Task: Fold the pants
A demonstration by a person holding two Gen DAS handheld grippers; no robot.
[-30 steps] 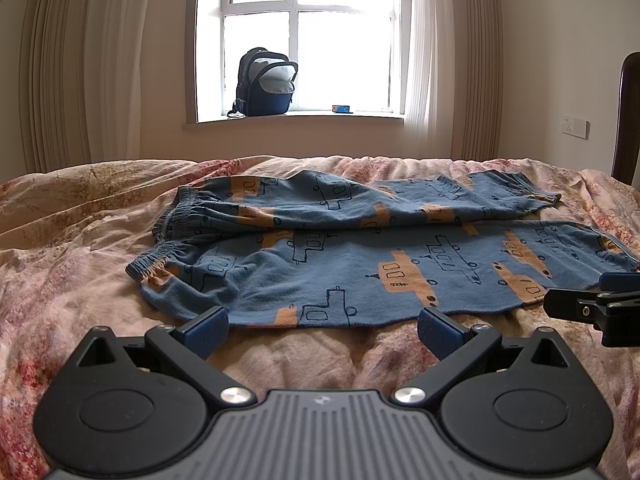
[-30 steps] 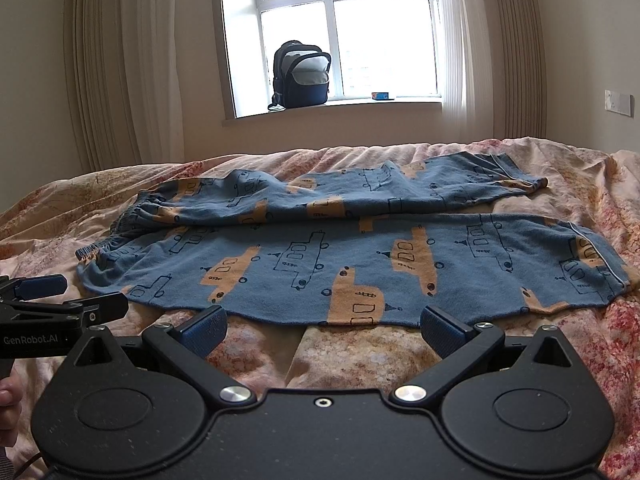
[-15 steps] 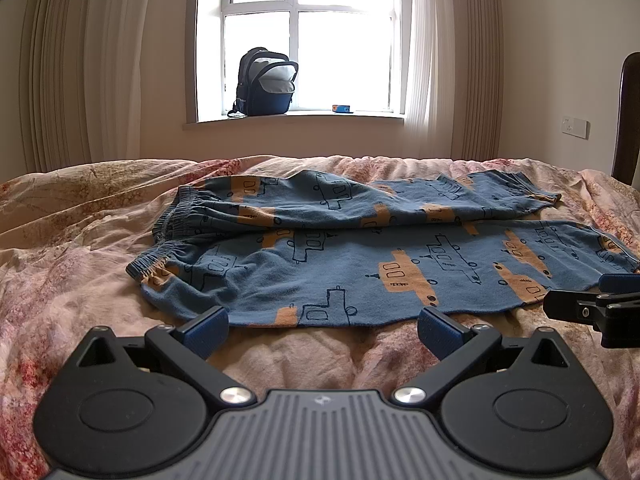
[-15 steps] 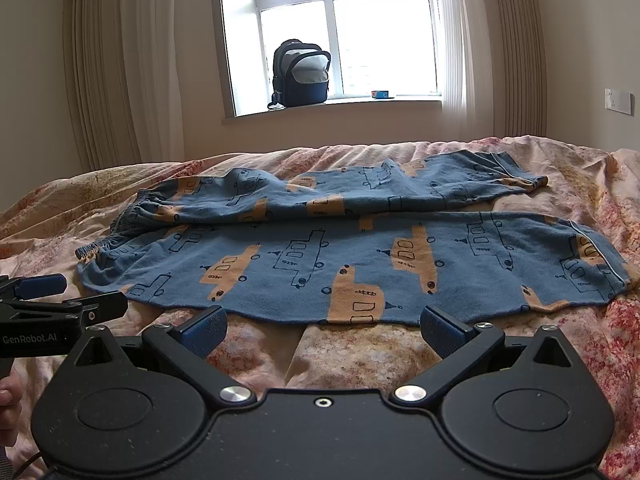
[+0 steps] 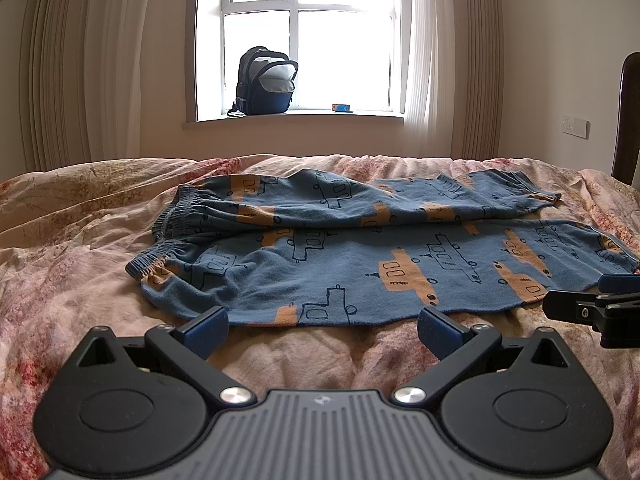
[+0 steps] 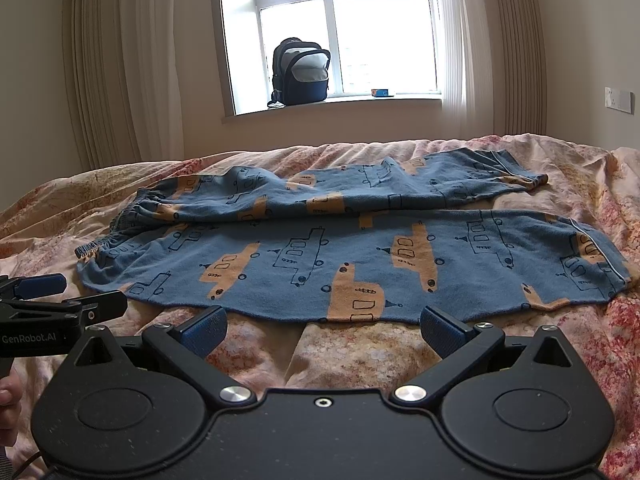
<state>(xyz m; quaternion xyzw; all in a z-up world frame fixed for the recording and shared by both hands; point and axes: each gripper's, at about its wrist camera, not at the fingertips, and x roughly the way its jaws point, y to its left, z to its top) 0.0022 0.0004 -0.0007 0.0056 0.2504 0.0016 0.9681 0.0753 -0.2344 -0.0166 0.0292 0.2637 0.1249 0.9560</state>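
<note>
pants [image 5: 360, 264] lying flat, unfolded on bed [image 5: 80, 272] | left gripper [image 5: 322, 326], right gripper [image 6: 322, 326] hovering spread wide beside near hem, gripping nothing | all folding remaining

Pants [image 5: 360, 276]: soft matt knit cloth, slightly fuzzy, blue w/ orange print; gathered elastic waistband [image 5: 160, 256], puckered. Bedspread [image 5: 72, 264]: matt cloth, pink floral, creased & rumpled. Left gripper [image 5: 322, 326]: matt black plastic body, ribbed grey panel in middle, shiny metal pivot screws; finger pads [image 5: 208, 326] blue, finely textured, rubbery look. Right gripper [image 6: 322, 326]: same matt black plastic, faintly dusty/speckled, smooth discs, bright metal screws, blue textured pads. Backpack [image 5: 266, 82]: dark woven fabric, pale grey lining w/ slight sheen. Curtains [image 5: 80, 64]: matt beige cloth, pleated. Window frame [image 5: 294, 6]: smooth white, semi-gloss. Wall [image 5: 552, 40]: plain matt.
</note>
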